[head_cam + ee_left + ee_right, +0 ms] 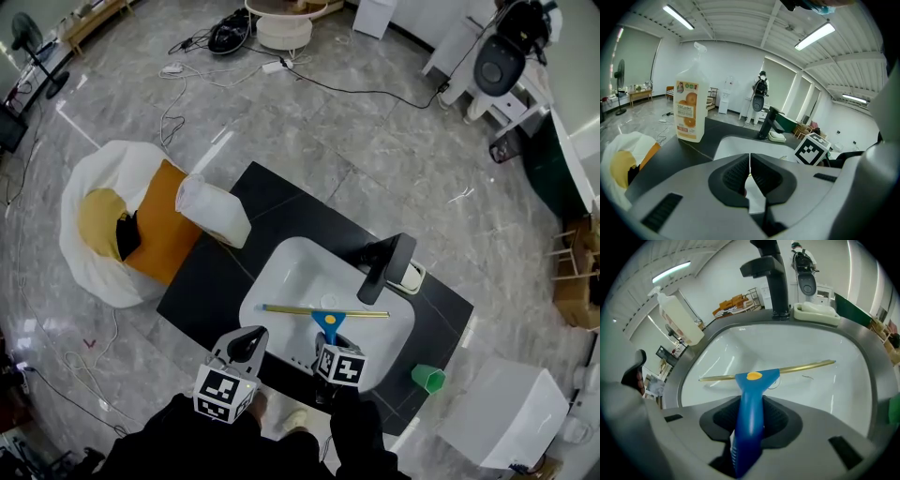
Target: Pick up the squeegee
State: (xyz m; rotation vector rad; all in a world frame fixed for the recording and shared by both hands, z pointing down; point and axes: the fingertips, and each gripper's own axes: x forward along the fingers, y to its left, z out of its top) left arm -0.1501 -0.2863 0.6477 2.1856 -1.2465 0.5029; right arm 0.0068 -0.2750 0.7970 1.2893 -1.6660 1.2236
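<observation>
My right gripper has its jaws clamped on the squeegee handle, blade over the sink; lift step in hand; next, raise it clear of the rim; left gripper jaws closed, empty.

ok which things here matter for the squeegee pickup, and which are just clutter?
Job: squeegee, clamped by its blue handle in the right gripper, over the sink.
Lying about: spray bottle, faucet, green cup, white bag; left gripper shut, empty.

Probably a lab or test hall: a freestanding sink counter, loose floor cables, ceiling strip lights.
</observation>
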